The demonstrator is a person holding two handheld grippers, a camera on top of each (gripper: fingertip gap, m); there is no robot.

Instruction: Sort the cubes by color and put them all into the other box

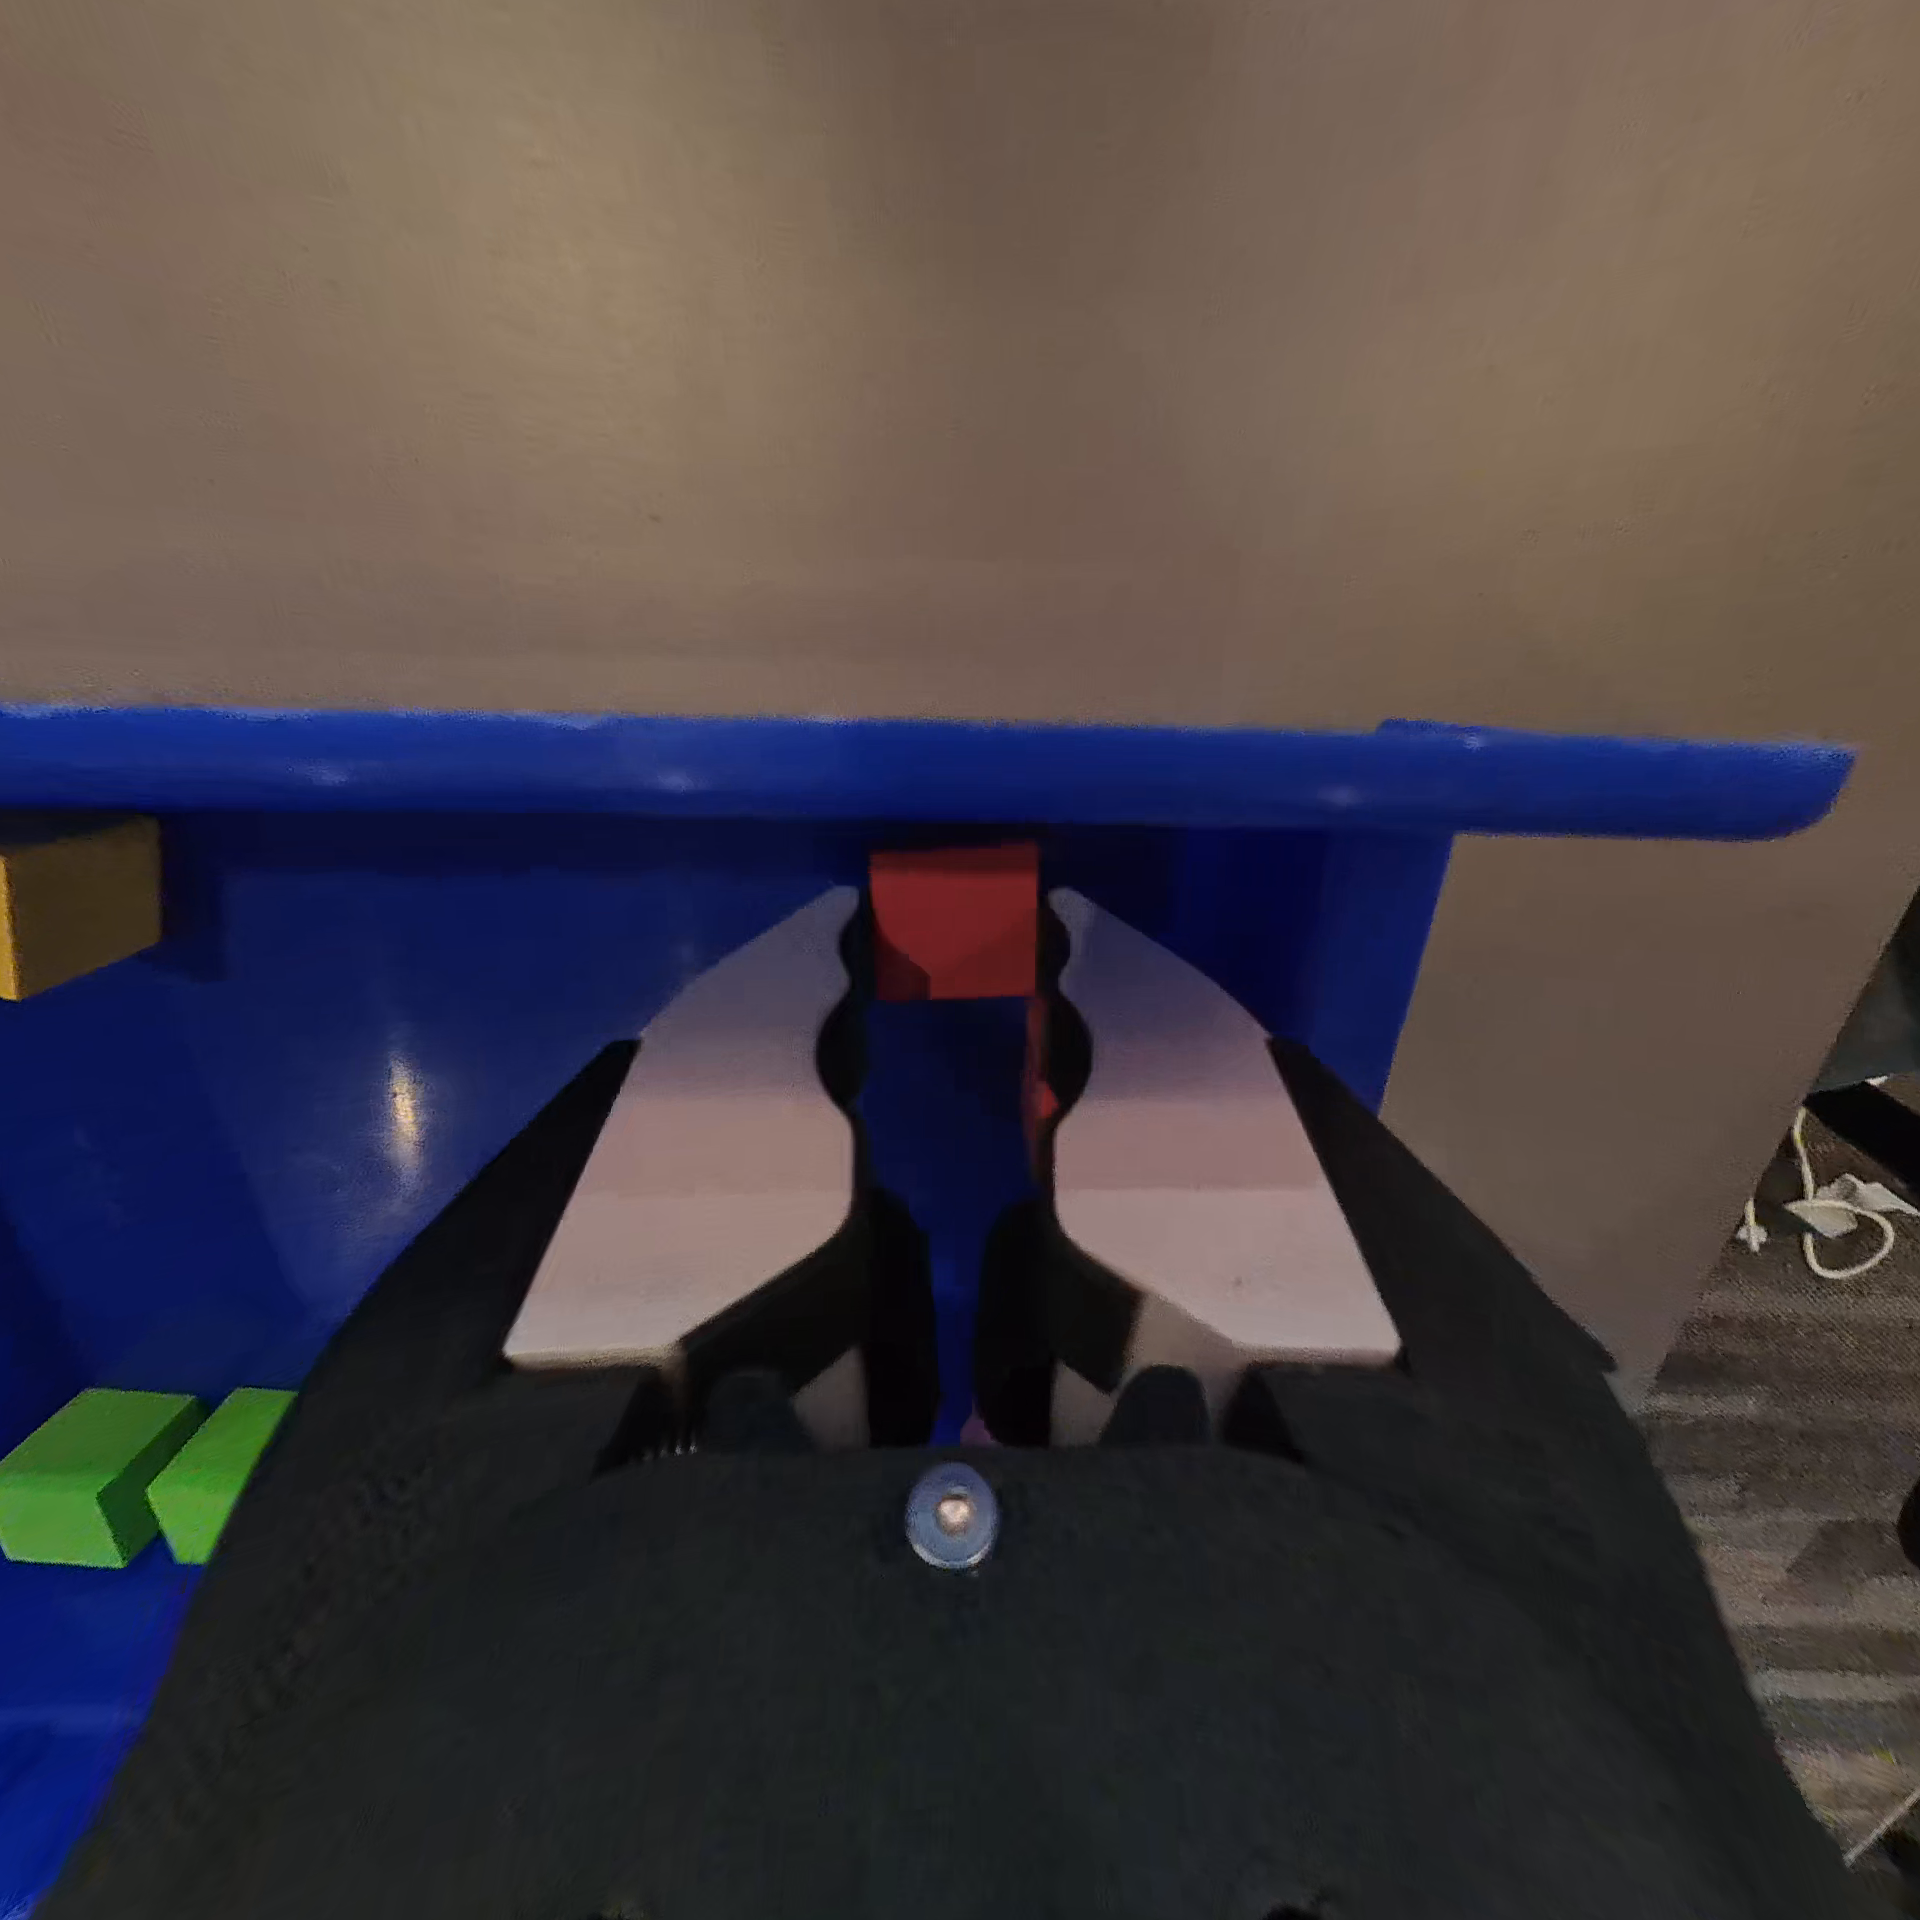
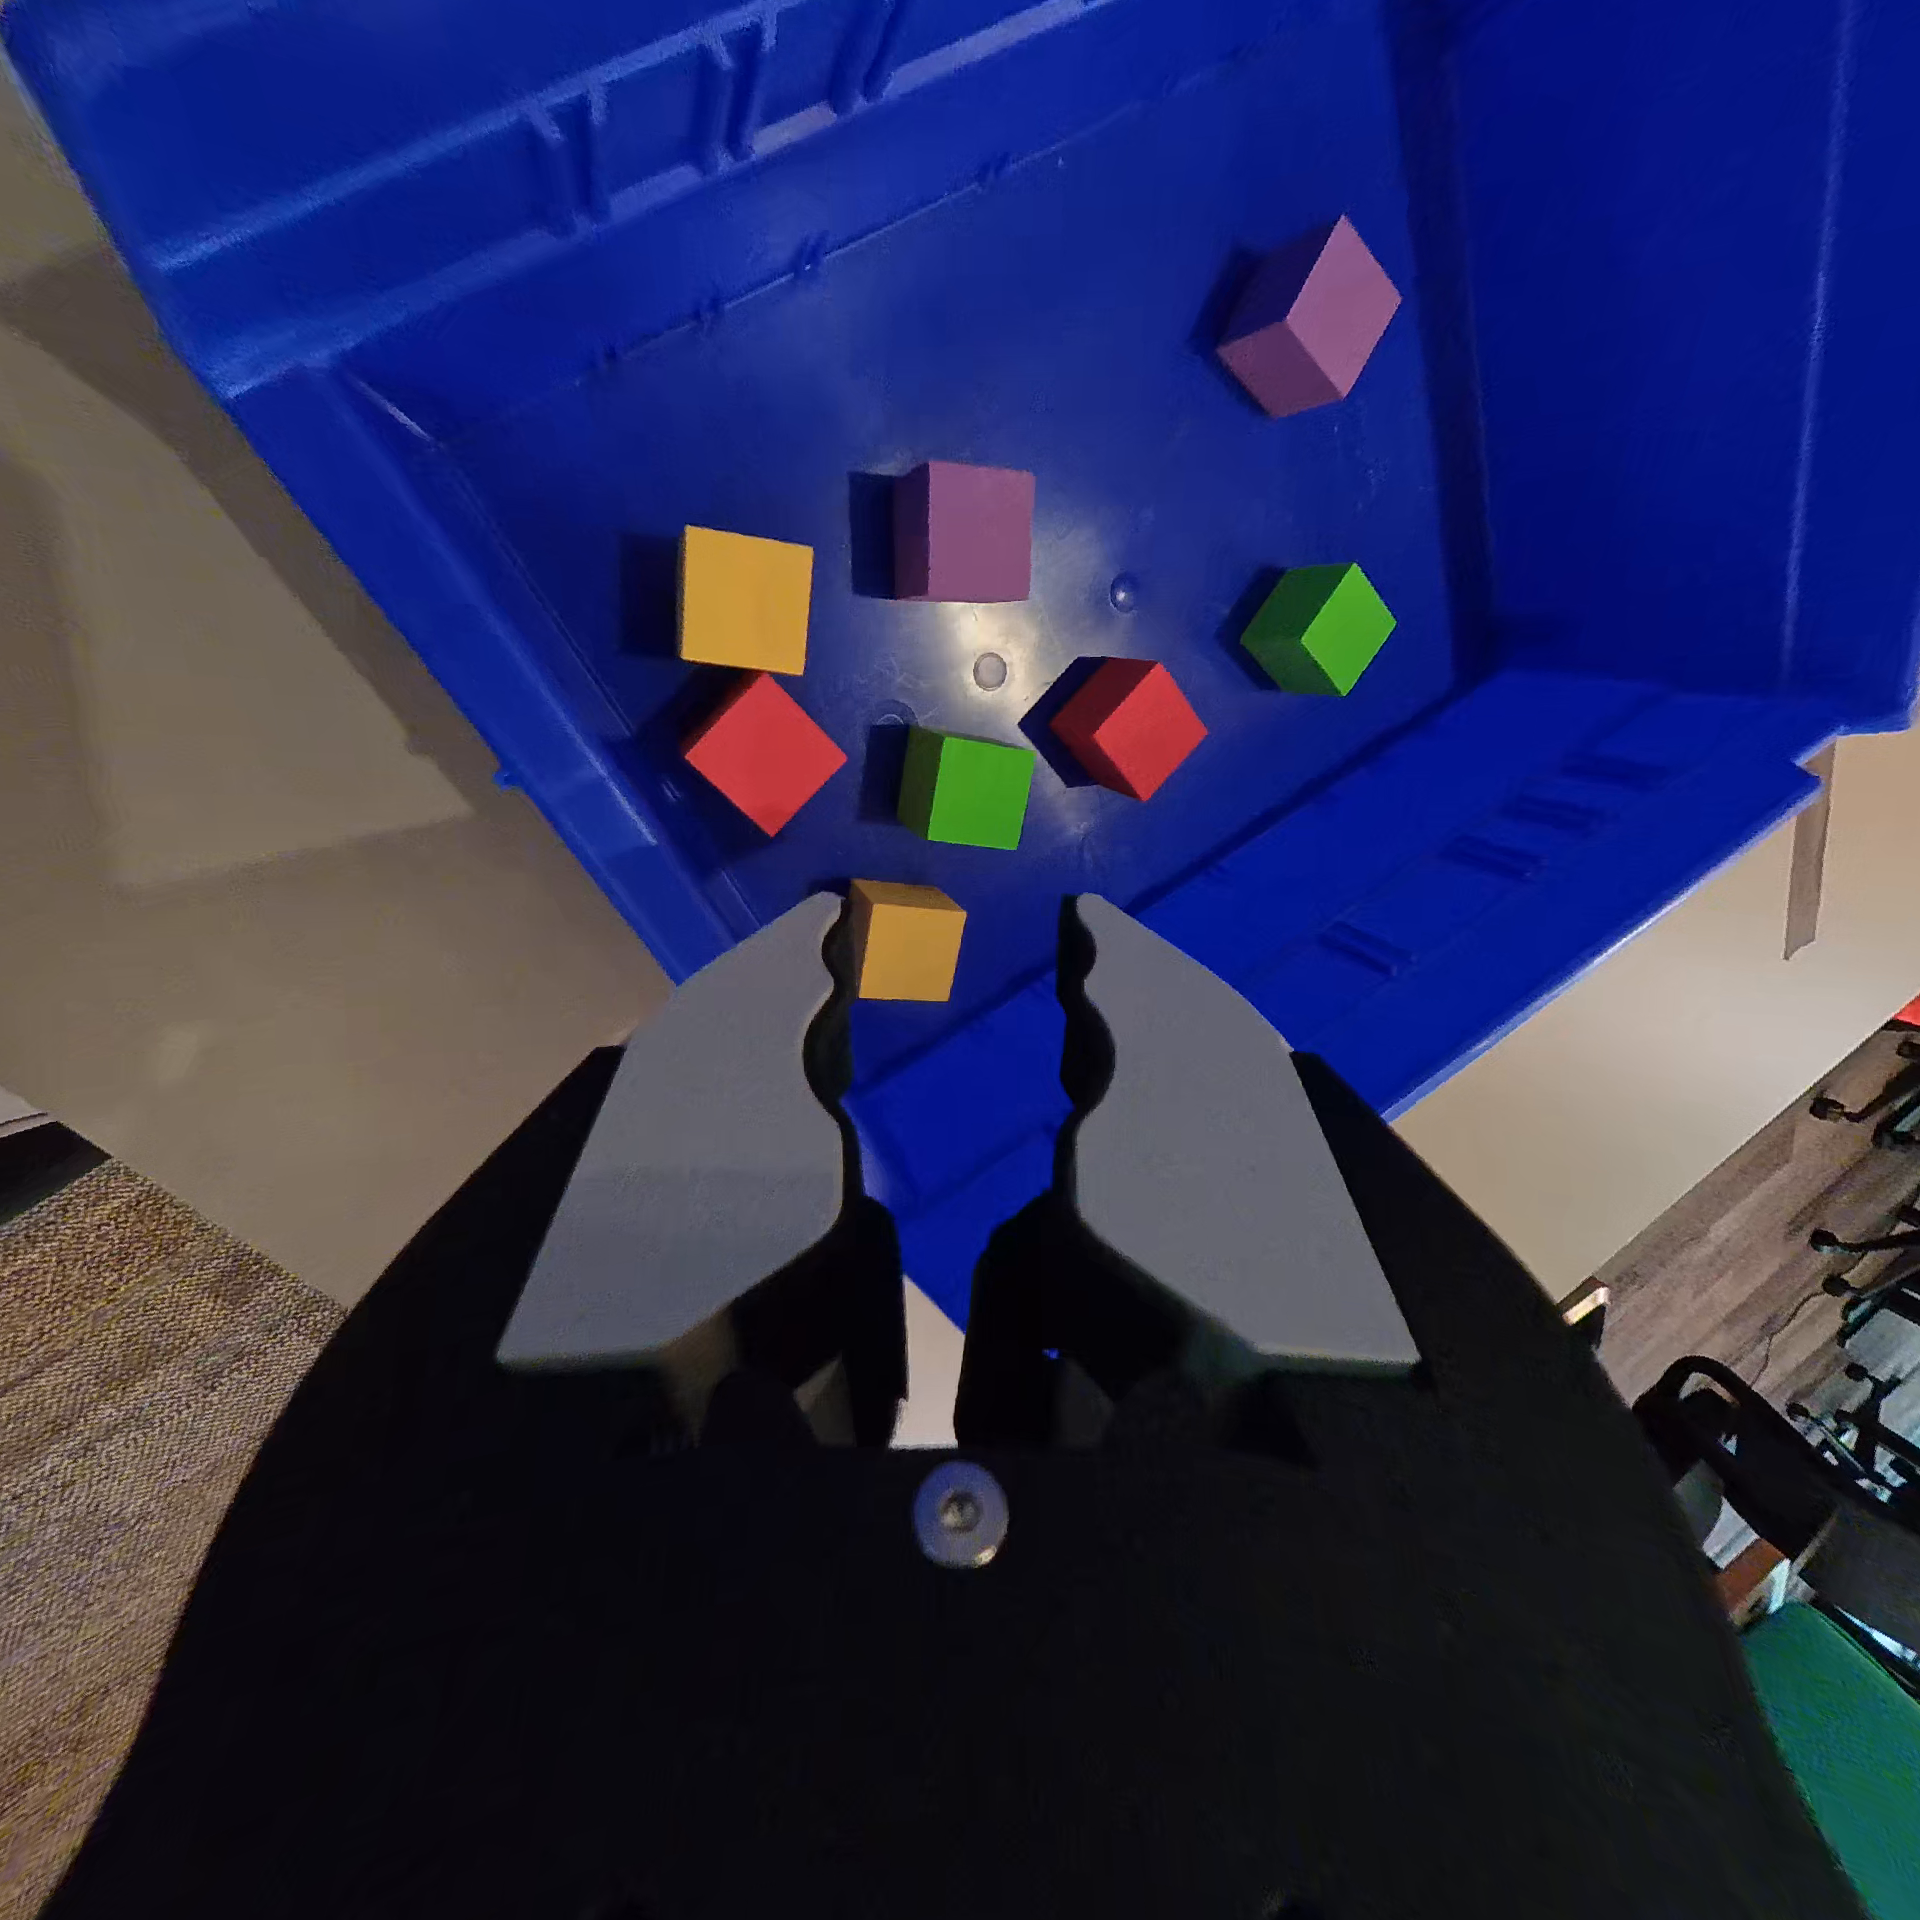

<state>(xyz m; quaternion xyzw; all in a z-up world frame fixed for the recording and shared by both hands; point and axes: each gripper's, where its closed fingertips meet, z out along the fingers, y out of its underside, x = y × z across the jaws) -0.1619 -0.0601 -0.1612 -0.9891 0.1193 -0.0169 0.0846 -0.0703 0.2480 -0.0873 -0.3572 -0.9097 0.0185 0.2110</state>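
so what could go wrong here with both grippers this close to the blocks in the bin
1. The left gripper has a red block between its tips close to the blue bin's wall; pushing on could jam against it.
2. The right gripper is open with a yellow block near one finger only; closing might nudge it sideways.
3. A green block sits just beyond and could get bumped.

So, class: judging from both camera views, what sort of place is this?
Probably an office or lab: a blue plastic bin of coloured cubes sits on a pale table, with grey carpet and wheeled chair bases beyond.
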